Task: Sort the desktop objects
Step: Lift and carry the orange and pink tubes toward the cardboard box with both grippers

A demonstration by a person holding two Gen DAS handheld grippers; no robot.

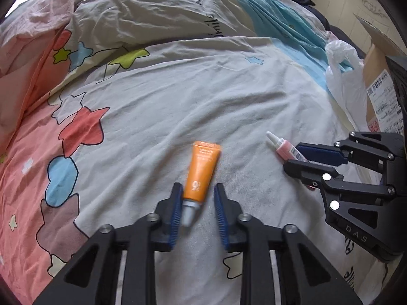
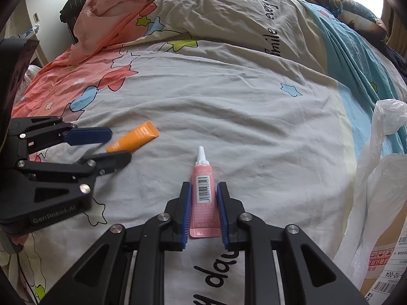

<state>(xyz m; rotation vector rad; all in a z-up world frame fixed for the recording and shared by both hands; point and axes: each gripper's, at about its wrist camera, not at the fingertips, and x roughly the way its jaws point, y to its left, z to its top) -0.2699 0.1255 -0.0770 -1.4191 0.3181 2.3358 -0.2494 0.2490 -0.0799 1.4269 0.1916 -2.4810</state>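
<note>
An orange tube (image 1: pixel 202 170) lies cap-down between the fingers of my left gripper (image 1: pixel 197 188). The left pad is against the tube's shoulder and the right pad is close beside it. The tube itself looks blurred. In the right wrist view the same left gripper (image 2: pixel 118 145) brackets the orange tube (image 2: pixel 138 137) from the left. My right gripper (image 2: pixel 204 186) is shut on a pink tube (image 2: pixel 203 203) with a barcode and a white nozzle pointing away. From the left wrist view, the right gripper (image 1: pixel 293 156) holds the pink tube (image 1: pixel 282 147) at the right.
Everything rests on a rumpled quilt (image 1: pixel 178 101) printed with coloured stars. A white plastic bag (image 2: pixel 376 178) and a labelled cardboard box (image 2: pixel 389 254) sit at the right edge. Bunched pink fabric (image 2: pixel 122 5) is piled at the far left.
</note>
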